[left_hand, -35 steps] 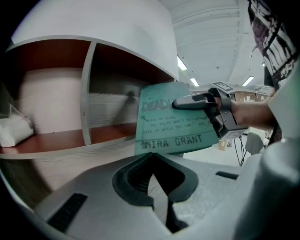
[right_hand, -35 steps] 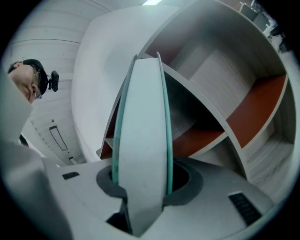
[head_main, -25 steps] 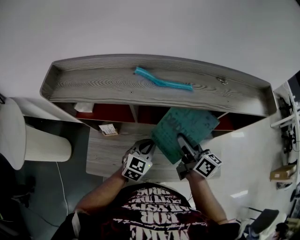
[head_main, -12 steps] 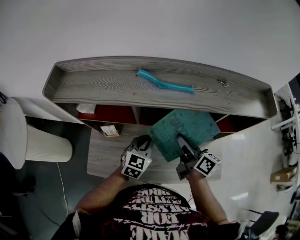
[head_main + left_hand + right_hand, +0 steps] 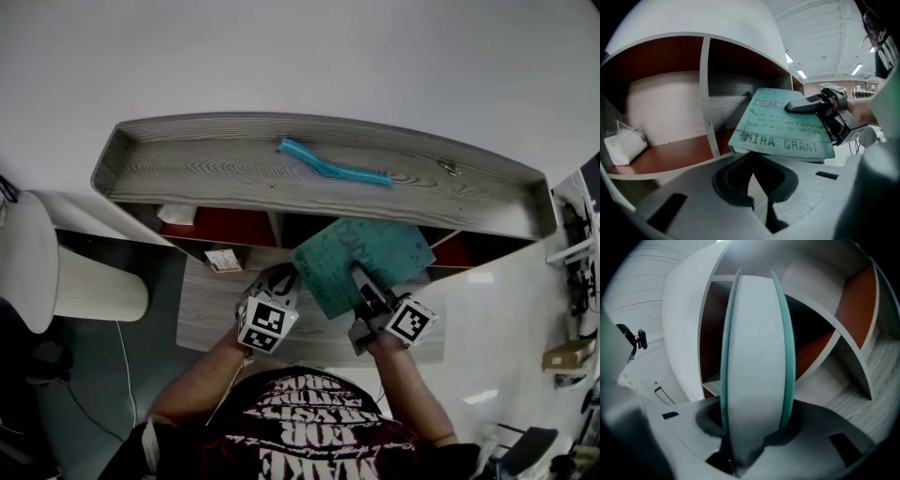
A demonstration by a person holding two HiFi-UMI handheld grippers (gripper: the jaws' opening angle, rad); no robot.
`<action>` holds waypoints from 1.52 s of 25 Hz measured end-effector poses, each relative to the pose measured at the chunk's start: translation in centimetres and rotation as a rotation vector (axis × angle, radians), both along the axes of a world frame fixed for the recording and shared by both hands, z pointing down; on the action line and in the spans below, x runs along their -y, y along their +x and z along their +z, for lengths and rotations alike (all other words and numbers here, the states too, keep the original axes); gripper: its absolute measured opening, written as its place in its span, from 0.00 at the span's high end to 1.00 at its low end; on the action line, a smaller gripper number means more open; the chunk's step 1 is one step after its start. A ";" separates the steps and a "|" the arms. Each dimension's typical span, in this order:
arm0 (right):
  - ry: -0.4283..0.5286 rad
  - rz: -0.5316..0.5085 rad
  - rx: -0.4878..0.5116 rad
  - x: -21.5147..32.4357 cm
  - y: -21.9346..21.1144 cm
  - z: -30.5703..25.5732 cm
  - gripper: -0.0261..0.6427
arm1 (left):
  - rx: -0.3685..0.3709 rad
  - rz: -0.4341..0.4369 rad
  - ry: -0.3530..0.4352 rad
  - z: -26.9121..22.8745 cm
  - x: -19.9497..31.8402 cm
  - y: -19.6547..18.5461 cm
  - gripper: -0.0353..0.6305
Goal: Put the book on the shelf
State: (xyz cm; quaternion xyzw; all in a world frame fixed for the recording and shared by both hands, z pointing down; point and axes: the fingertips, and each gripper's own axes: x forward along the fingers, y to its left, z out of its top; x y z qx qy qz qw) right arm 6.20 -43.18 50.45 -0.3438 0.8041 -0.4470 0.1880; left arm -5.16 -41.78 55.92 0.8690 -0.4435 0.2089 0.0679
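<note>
A teal paperback book hangs in front of the shelf's open compartments. My right gripper is shut on its near edge. In the right gripper view the book's white page edge stands upright between the jaws. The left gripper view shows the printed cover lying nearly flat, with the right gripper's finger on top. My left gripper sits just below and left of the book's corner. Its jaws look shut with nothing between them.
The shelf has red-brown compartment floors split by a white divider. A white packet lies in the left compartment. A teal tube rests on the shelf top. A small card lies on the lower board. A white cylinder stands left.
The book has turned a little in the right gripper, its lower left corner swinging left. The left gripper has edged up toward the shelf.
</note>
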 end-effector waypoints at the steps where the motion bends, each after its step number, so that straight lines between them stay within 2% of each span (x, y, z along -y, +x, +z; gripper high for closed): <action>1: -0.006 0.005 0.015 0.1 -0.1 0.1 0.71 | -0.002 -0.006 0.000 -0.2 0.1 -0.2 0.94; 14: -0.091 0.097 0.164 1.1 -0.7 1.9 0.71 | 0.025 -0.038 0.008 -1.1 1.8 -1.8 0.94; 25: -0.175 0.165 0.273 1.8 -0.7 4.0 0.71 | 0.027 -0.017 -0.005 -0.8 1.8 -1.5 0.94; 33: -0.210 0.172 0.337 2.1 -0.8 4.9 0.71 | 0.029 -0.035 -0.002 -0.9 2.3 -1.9 0.94; 36: -0.203 0.150 0.330 2.2 -1.1 4.8 0.70 | 0.026 -0.040 0.000 -1.0 2.6 -1.9 0.94; 38: -0.205 0.129 0.318 2.2 -1.4 4.8 0.66 | 0.021 -0.040 0.001 -1.1 2.8 -1.6 0.94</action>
